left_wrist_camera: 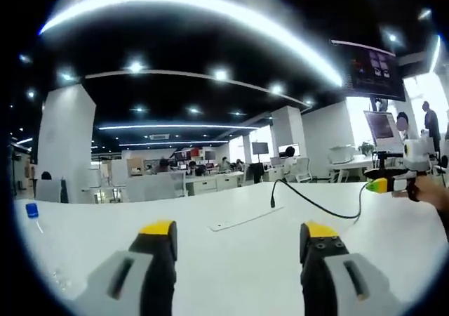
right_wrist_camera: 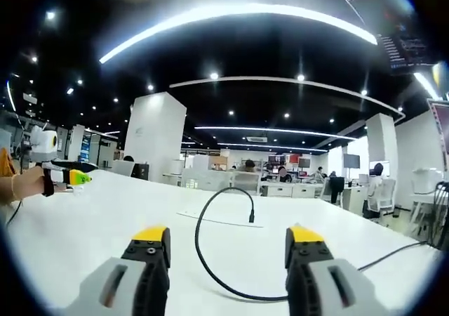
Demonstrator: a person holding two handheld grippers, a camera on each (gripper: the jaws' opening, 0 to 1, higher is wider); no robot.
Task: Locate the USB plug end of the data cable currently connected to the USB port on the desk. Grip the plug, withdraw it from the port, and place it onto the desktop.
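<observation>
Your left gripper [left_wrist_camera: 238, 240] and right gripper [right_wrist_camera: 229, 244] both gape empty over the desk [right_wrist_camera: 105, 218]; cable [right_wrist_camera: 200, 249] plug [right_wrist_camera: 251, 218] stands upright.

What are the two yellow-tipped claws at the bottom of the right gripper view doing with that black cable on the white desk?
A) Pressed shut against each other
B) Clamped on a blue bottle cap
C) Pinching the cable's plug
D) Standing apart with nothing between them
D: the right claw stands wide open, and the black cable loops across the desk beyond its tips, ungripped.
</observation>
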